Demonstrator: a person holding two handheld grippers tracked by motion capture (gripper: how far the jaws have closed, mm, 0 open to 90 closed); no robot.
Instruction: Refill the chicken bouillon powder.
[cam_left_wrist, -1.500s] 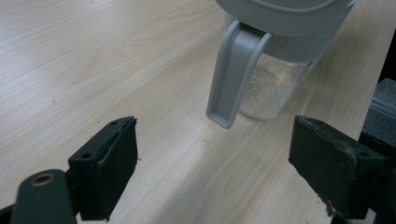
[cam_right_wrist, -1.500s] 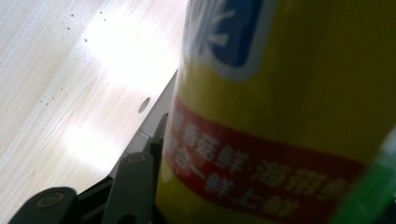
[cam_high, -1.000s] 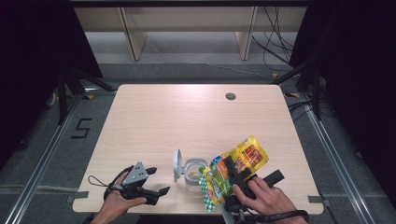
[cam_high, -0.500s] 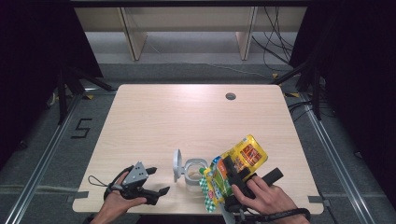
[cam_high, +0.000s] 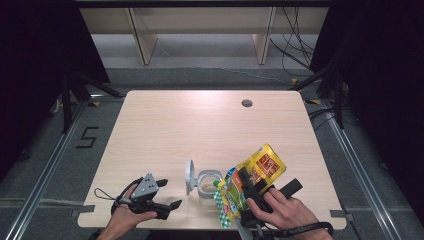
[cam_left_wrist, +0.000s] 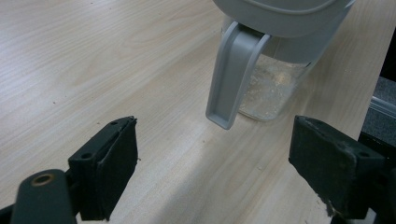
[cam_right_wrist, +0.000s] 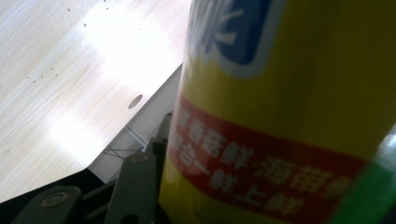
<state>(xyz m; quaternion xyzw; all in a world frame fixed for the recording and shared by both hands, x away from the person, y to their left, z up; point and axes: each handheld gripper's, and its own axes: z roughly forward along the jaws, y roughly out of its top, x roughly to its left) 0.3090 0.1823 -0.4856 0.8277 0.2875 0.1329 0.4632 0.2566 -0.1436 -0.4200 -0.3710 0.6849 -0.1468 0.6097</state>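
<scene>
In the high view, the left gripper (cam_high: 167, 194) rests low over the near left part of the wooden table (cam_high: 200, 125), held in the person's left hand (cam_high: 125, 215), its two black jaws standing well apart with nothing between them and pointing toward the clear jar (cam_high: 206, 184) just to its right. The jar stands upright near the table's front edge, with its grey lid (cam_high: 189, 176) flipped open and standing on edge at the jar's left side. Just right of the jar, the right gripper (cam_high: 245, 182) is held in the person's right hand (cam_high: 282, 210), and its jaws clasp a yellow snack bag (cam_high: 260, 167), which is tilted with its lower, green-checked end over the jar's right side. In the left gripper view, the two black pads (cam_left_wrist: 116, 163) sit wide at the bottom corners, bare table between them, and the jar (cam_left_wrist: 275, 88) stands just ahead, with some pale crumbs on its bottom and its grey lid's tab (cam_left_wrist: 231, 74) hanging down in front; neither pad touches it. In the right gripper view, the yellow bag (cam_right_wrist: 289, 93), with a red band of printed characters, presses right up against the camera, and the table (cam_right_wrist: 70, 70) lies beyond at the left; the jaw tips are hidden behind the bag.
</scene>
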